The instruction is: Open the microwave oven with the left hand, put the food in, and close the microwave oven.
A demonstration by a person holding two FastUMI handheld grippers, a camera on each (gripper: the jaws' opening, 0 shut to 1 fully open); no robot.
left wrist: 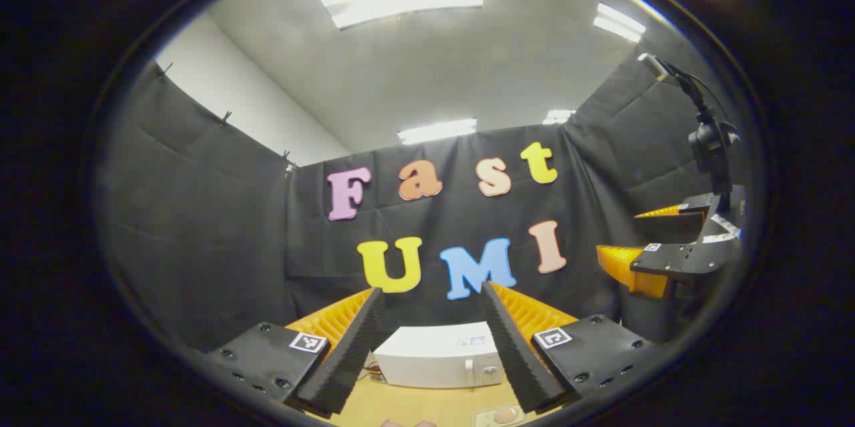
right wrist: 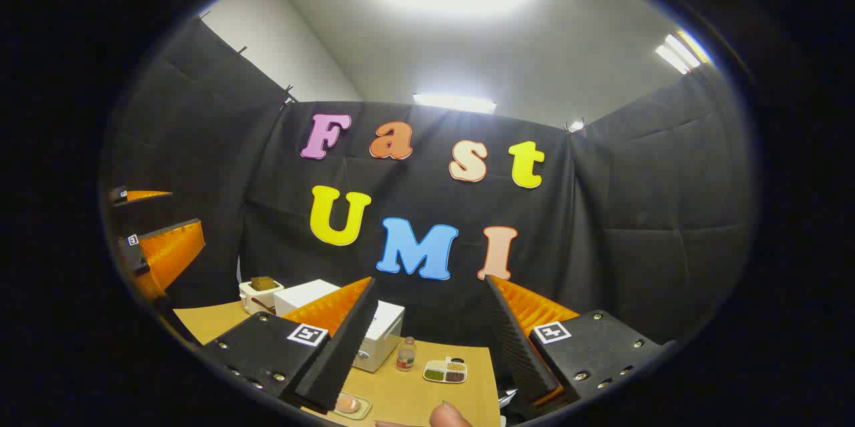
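Two sets of tongs here, both held up high and spread wide with nothing between the fingers. In the left gripper view, the left tongs frame the microwave oven at about 6 o'clock. It's a white box lying with its long axis side to side on the tabletop, its front facing the camera, door closed, knobs at the right end. Just past the right finger at 5 o'clock there's a small plate with something pinkish on it, cut off by the edge so I can't say what the food is.

Over at 3 o'clock in that same view you can see the right tongs from the side, also spread apart.

In the right gripper view, the right tongs sit at 6 o'clock, and the microwave oven is mostly hidden behind the left finger. Behind it at 8 o'clock is a white open box with a brown block in it. Near the middle there's a small bottle standing upright, and beside it a divided tray holding what look like grains or beans in separate compartments. A fingertip pokes in at the bottom edge. The left tongs show at 9 o'clock.
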